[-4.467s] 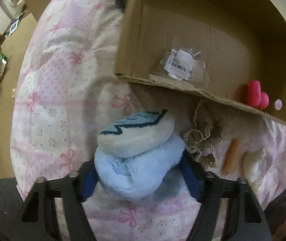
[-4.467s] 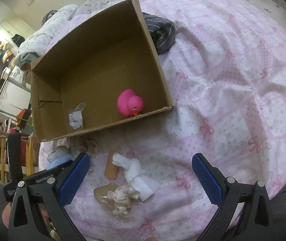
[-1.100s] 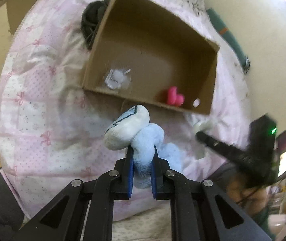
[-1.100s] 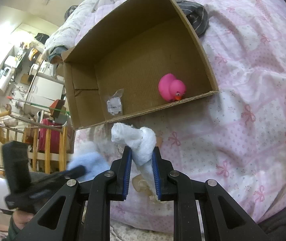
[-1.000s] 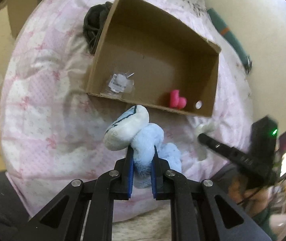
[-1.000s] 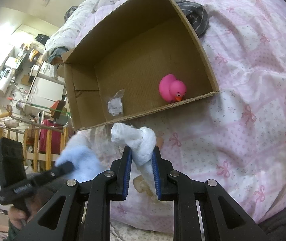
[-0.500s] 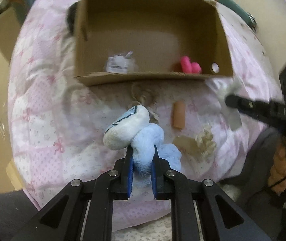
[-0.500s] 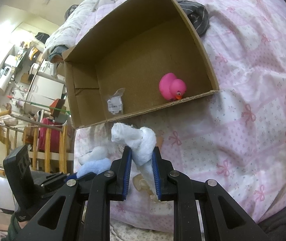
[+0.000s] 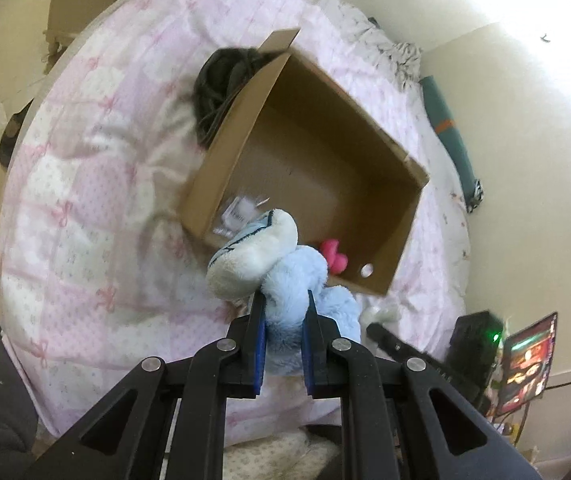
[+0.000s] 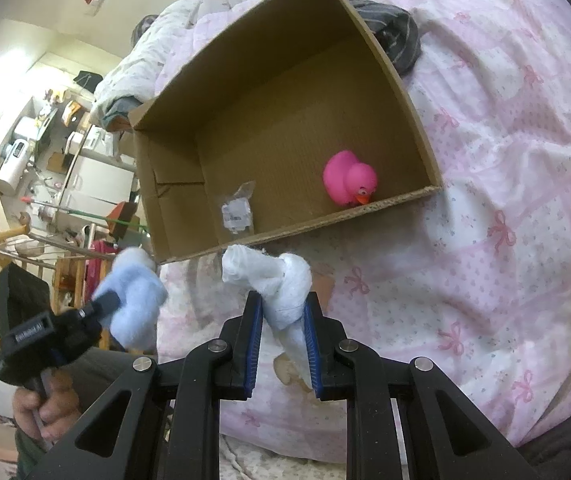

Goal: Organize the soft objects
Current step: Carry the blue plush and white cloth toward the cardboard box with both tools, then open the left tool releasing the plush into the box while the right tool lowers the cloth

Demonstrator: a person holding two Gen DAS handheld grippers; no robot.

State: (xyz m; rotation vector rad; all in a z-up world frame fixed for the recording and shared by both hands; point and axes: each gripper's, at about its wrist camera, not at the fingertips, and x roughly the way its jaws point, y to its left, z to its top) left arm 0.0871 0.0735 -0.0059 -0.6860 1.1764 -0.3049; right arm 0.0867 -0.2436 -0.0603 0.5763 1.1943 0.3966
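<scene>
My left gripper (image 9: 283,300) is shut on a light blue and white plush toy (image 9: 277,264), held in the air just in front of the near wall of an open cardboard box (image 9: 401,240). It also shows in the right wrist view (image 10: 135,292). My right gripper (image 10: 283,300) is shut on a knotted white cloth (image 10: 277,280), held above the bed just before the box's front wall (image 10: 345,216). Inside the box lie a pink rubber duck (image 10: 349,184) and a small clear packet (image 10: 237,212).
The box stands on a pink bow-print quilt (image 10: 505,200). A dark striped garment (image 10: 393,36) lies behind the box. A tan piece (image 10: 285,368) lies on the quilt under the white cloth. Shelves and clutter (image 10: 45,152) stand beyond the bed's left side.
Both grippers closed on their soft items and lifted them off the quilt. In the last half second the left gripper swung up toward the box; the right one stayed nearly still.
</scene>
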